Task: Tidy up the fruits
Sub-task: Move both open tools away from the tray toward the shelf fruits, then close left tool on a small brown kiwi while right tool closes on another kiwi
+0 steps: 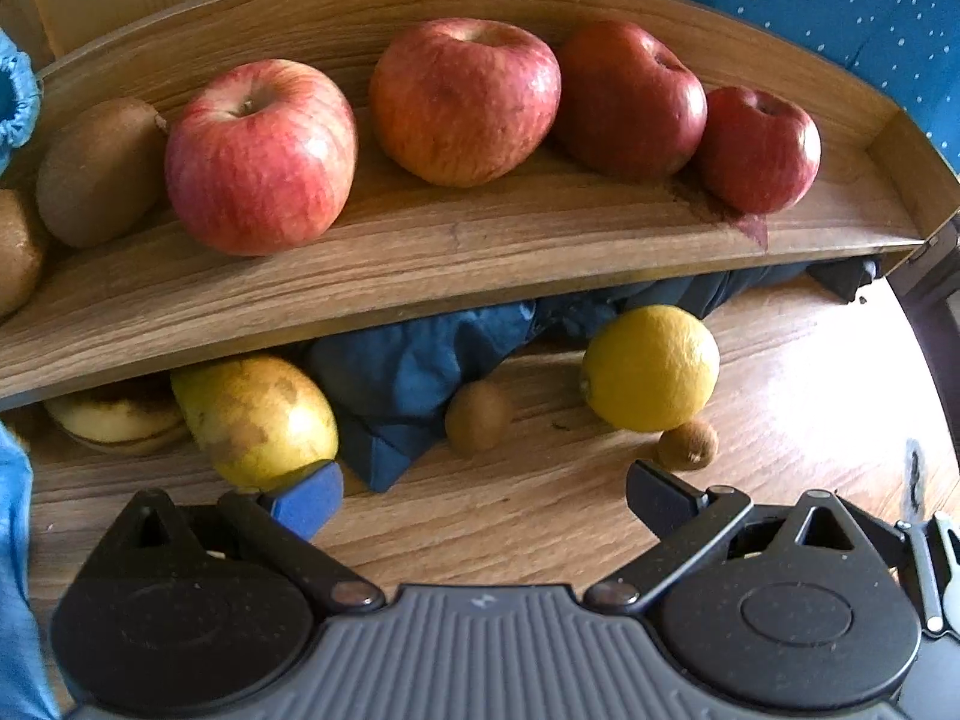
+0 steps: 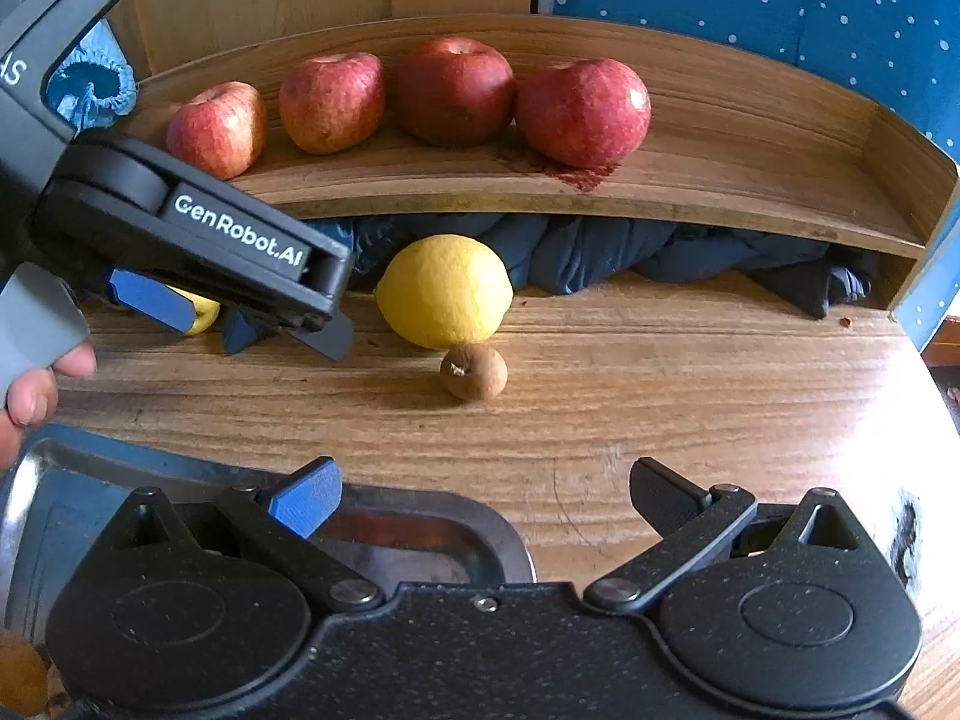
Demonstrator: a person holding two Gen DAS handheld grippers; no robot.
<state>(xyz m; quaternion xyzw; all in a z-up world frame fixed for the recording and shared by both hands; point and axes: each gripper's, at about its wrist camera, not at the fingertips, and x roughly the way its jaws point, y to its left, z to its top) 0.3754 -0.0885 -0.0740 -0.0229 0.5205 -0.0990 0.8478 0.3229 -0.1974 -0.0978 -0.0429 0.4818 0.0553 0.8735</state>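
**Left wrist view: both grippers wide and empty near the low shelf**

The left gripper (image 1: 483,495) hangs over the wooden table (image 1: 540,510) with its fingers spread wide and nothing between them. Its blue-padded finger (image 1: 306,501) sits just beside a yellow-green pear (image 1: 255,417), which lies partly under the front edge of the shelf (image 1: 420,276). Farther left under that edge is a pale cut fruit (image 1: 114,417). A rumpled blue cloth (image 1: 408,372) fills the gap below the shelf, so there is little room there. To the right, a lemon (image 1: 651,369) stands on open tabletop with a small kiwi (image 1: 480,417) on its left and another small brown fruit (image 1: 687,444) touching its near side.

Four red apples (image 1: 261,156) line the shelf top, with two larger kiwis (image 1: 96,171) at its left end; the shelf's right end is bare.

In the right wrist view, the right gripper (image 2: 483,495) is also spread wide and empty, above a metal tray (image 2: 420,534) at the table's near left. Bare wood stretches from it to the lemon.
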